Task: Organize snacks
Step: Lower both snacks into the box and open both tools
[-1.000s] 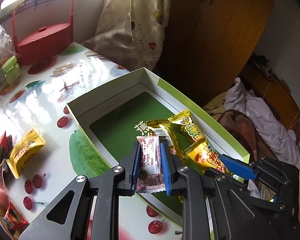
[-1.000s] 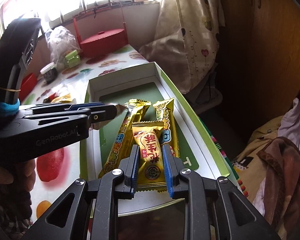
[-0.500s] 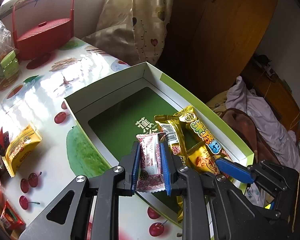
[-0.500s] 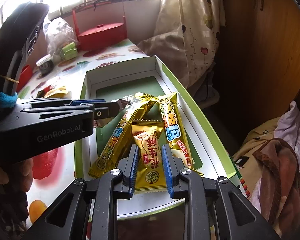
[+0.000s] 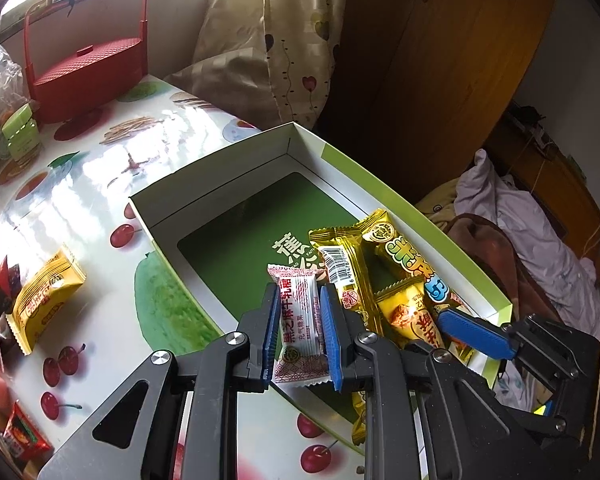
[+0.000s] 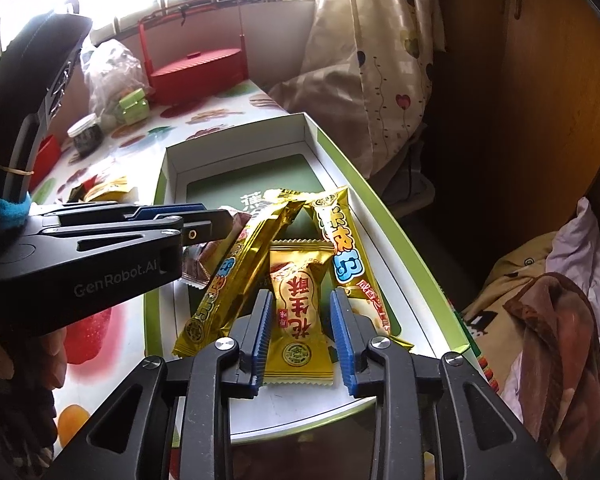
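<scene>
My left gripper [image 5: 300,296] is shut on a pink-and-white candy packet [image 5: 300,332], held above the near end of the green-and-white box [image 5: 228,184]. In the right wrist view my right gripper [image 6: 301,298] hovers low over the box [image 6: 236,152] with its jaws opening. A short gold peanut-candy packet [image 6: 298,344] lies between its pads, which stand clear of it on both sides. Two long gold bars [image 6: 236,276] [image 6: 340,248] lie in the box beside that packet. The left gripper's fingers [image 6: 188,216] reach in from the left of that view.
A red lidded basket [image 5: 88,68] stands at the back of the fruit-print table. A yellow packet [image 5: 46,300] and small red packets [image 5: 20,436] lie left of the box. A jar [image 6: 86,136] and a plastic bag sit far left. Right of the box the table ends above heaped clothes [image 6: 560,320].
The right gripper's pads have parted from the short gold packet, which now rests in the box between the long bars. The left gripper keeps its hold on the pink-and-white packet.
</scene>
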The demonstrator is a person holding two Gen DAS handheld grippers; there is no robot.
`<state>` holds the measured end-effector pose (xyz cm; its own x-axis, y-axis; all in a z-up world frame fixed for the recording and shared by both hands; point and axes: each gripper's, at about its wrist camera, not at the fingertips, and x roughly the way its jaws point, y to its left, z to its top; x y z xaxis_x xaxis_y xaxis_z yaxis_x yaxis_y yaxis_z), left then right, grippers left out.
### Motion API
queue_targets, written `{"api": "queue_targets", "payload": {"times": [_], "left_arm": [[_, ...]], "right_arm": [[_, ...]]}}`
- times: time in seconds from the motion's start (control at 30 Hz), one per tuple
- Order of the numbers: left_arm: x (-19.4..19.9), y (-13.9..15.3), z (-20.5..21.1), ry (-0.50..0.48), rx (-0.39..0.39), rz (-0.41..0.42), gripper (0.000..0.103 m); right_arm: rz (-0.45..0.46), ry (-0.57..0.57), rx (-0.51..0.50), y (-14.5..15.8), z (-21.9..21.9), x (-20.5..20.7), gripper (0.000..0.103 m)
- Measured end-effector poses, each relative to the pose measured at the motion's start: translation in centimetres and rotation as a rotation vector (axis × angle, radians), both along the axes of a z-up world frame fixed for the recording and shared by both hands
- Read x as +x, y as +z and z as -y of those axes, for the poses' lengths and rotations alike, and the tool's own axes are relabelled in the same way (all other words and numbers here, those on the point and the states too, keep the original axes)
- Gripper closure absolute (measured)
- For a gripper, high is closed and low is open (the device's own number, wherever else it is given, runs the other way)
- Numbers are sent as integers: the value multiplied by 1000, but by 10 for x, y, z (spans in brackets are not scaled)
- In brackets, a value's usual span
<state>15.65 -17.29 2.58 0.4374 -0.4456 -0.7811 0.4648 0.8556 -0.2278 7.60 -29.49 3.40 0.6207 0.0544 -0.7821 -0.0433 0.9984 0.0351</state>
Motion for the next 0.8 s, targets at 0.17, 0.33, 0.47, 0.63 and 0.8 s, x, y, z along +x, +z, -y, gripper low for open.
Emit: {"api": "queue_targets", "payload": {"times": [0.17, 0.33, 0.47, 0.63, 0.8], "left_arm": [[-3, 3, -1, 2, -4, 5, 77], [-6, 7, -4, 9, -6, 17, 71], [-11, 14, -9, 13, -29, 30, 64], [-19, 21, -14, 20, -25, 53, 63], [-26, 31, -22, 39, -24, 78, 63]], "right_arm": [[6, -4, 4, 1, 1, -1, 66], [13, -19, 11, 3, 2, -3, 61], [27, -21, 27, 5, 2, -5, 57], [35, -29, 34, 7, 1, -8, 53], [46, -35, 38, 11, 0, -12, 51]]}}
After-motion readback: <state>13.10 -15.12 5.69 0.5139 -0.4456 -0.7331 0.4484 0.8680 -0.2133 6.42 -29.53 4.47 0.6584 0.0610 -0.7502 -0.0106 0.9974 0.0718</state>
